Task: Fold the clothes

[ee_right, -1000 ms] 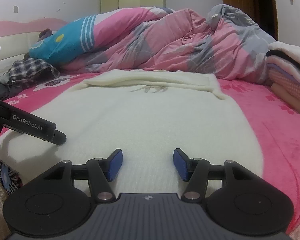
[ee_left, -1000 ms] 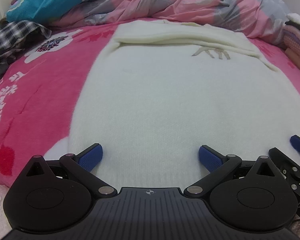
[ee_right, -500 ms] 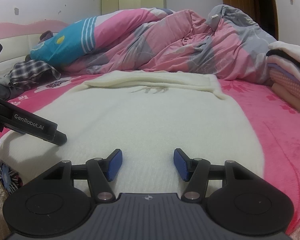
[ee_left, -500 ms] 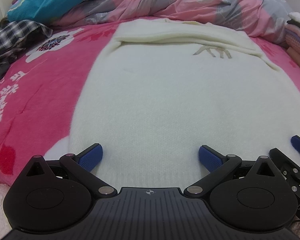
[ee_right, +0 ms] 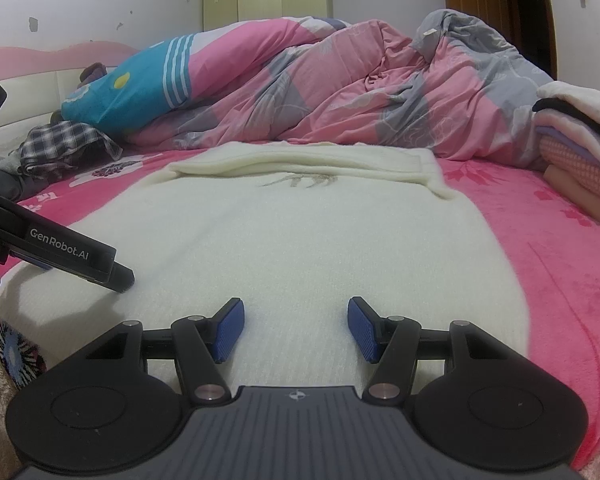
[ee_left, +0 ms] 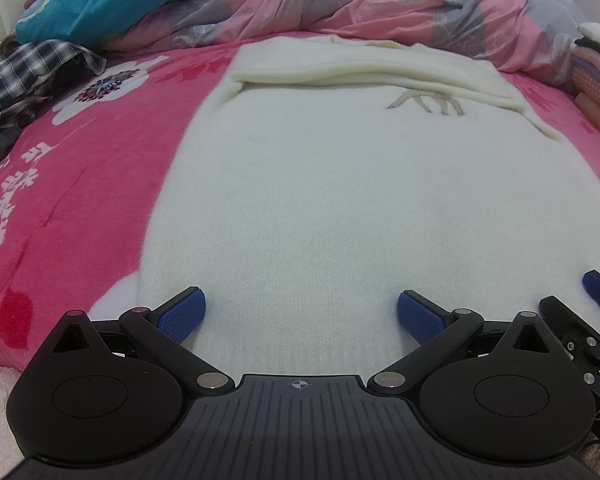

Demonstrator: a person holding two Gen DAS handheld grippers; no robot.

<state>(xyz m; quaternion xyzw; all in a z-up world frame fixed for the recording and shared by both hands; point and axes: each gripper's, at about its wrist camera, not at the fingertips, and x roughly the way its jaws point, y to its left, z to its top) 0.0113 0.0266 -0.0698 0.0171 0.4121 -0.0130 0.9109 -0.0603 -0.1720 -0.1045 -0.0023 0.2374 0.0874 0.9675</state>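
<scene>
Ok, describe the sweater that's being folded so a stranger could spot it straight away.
Start from the pink floral blanket covering the bed; the cream sweater lies flat in its middle, in front of the rumpled pink and grey duvet. It is the only spread-out garment, plain cream with a small tan embroidered mark near its folded far end.

Your cream sweater is fuzzy fine knit, ribbed at the near hem. Pink blanket under it: plush fleece, matt. Quilt behind: smooth woven cotton, creased. Left gripper and right gripper: matt black plastic, bright metal pivot pins, blue textured rubbery pads.
</scene>
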